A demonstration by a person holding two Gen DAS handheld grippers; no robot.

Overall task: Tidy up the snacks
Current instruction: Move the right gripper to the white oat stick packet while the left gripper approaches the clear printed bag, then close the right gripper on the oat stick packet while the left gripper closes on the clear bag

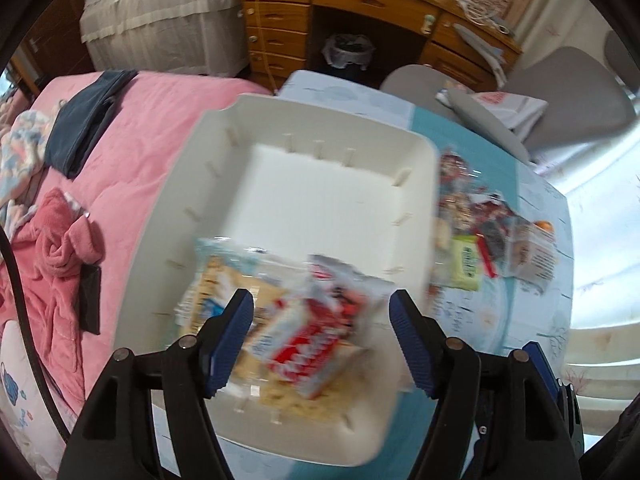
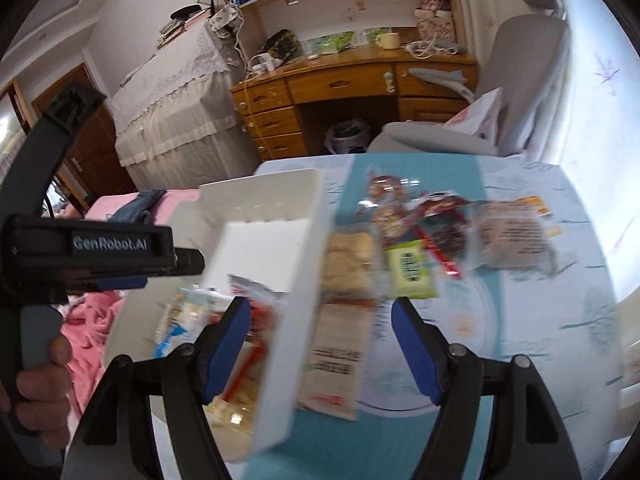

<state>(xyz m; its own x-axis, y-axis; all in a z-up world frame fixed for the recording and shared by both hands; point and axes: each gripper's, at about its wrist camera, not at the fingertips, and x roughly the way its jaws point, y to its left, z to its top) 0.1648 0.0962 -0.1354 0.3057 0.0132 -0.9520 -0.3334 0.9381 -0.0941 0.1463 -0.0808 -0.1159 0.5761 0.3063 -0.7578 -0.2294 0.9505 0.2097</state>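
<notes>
White bin [image 1: 224,184] holds 2 snack packets [image 1: 312,332] below left jaws (spread).

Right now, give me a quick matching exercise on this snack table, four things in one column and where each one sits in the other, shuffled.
Things:
1. red and white snack packet
2. green packet
3. white bin
4. left gripper

Places:
A. on the tablecloth, right of the bin
B. open, above the bin's near end
C. inside the bin, on another packet
D. at the table's left side, next to the pink bedding

Pairs: 1-C, 2-A, 3-D, 4-B
</notes>
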